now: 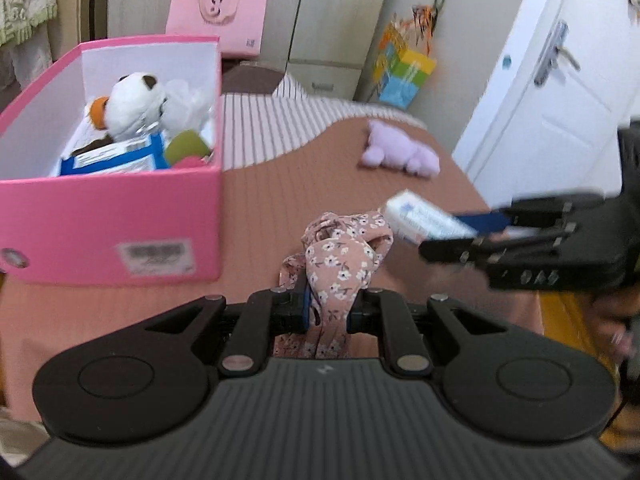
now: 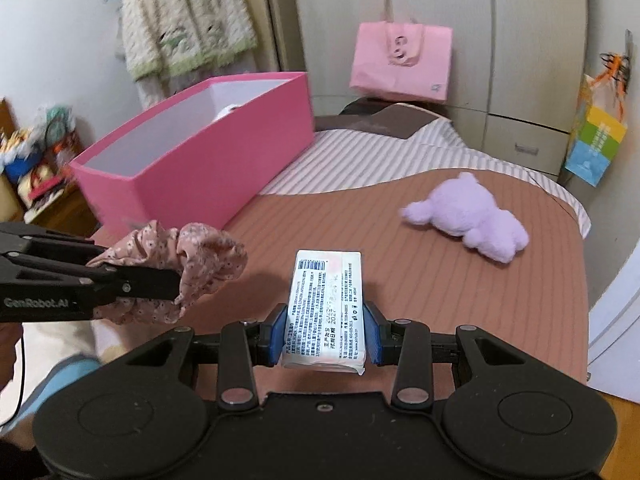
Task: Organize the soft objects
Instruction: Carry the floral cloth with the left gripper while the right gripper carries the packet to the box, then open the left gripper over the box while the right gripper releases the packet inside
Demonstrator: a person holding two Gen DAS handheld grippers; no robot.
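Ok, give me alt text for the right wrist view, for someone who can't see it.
The right tool grips a white printed tissue pack above a brown bedspread. At left, the left tool holds a pink floral scrunchie near an open pink box; a purple plush bear lies on the bed to the right.

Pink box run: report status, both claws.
Left claw shut on floral scrunchie. Right claw shut on tissue pack. Pink box open, path clear.

Bright, fisheye-warped, perhaps motion-blurred.
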